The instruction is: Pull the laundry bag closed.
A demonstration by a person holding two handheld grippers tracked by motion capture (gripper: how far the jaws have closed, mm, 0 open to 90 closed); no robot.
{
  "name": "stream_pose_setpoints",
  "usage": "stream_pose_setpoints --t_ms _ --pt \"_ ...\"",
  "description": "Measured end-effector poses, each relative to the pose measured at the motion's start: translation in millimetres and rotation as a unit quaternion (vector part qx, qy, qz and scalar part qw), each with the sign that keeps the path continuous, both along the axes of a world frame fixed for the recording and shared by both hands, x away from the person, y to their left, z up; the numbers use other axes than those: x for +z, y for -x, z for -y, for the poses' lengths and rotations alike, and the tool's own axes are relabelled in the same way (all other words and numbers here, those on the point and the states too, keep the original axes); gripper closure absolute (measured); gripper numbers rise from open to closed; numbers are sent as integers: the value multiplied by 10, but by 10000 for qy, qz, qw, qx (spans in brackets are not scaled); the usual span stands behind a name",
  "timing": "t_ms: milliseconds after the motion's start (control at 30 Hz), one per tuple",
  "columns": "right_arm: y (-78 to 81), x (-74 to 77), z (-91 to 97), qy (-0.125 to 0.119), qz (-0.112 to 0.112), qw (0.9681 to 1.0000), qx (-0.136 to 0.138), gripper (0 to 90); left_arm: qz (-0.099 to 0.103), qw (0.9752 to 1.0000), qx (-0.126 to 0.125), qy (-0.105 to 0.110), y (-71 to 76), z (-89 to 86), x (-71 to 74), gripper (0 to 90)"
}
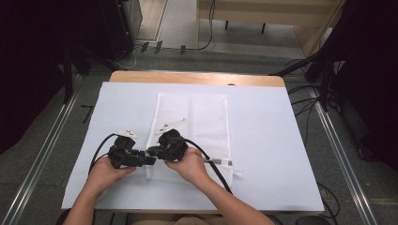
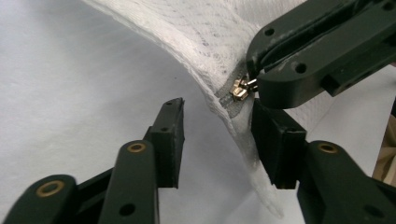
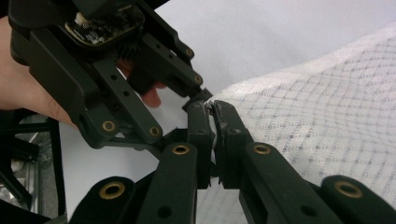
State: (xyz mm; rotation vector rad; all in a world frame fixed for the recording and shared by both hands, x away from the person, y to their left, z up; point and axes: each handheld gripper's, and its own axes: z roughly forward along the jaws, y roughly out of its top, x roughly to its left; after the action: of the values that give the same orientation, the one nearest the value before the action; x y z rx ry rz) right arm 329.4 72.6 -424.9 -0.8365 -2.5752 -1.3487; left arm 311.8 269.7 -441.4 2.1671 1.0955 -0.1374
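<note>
A: Where is the mesh bag now?

B: It lies flat on the white sheet, in the middle of the table, with its near left corner lifted.

A: And the right gripper?

B: Its jaws are closed tight on the pull tab of the zipper slider at that corner.

A: The left gripper?

B: About half open. The bag edge passes between its pads; one pad seems to touch the cloth, but they do not press it.
</note>
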Motion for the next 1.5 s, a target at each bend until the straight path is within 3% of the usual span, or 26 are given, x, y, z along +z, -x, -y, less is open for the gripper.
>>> stream_pose_setpoints --t_ms 533,1333,1500 --pt "-3 19 26 -39 -4 9999 117 875 -114 9999 -61 71 -8 32 11 861" --pt "-44 -121 59 116 58 9995 272 881 -132 9998 -109 -140 9 41 21 886" --pt "-47 -135 84 96 59 9996 271 882 -165 9997 -130 -78 4 23 21 888"
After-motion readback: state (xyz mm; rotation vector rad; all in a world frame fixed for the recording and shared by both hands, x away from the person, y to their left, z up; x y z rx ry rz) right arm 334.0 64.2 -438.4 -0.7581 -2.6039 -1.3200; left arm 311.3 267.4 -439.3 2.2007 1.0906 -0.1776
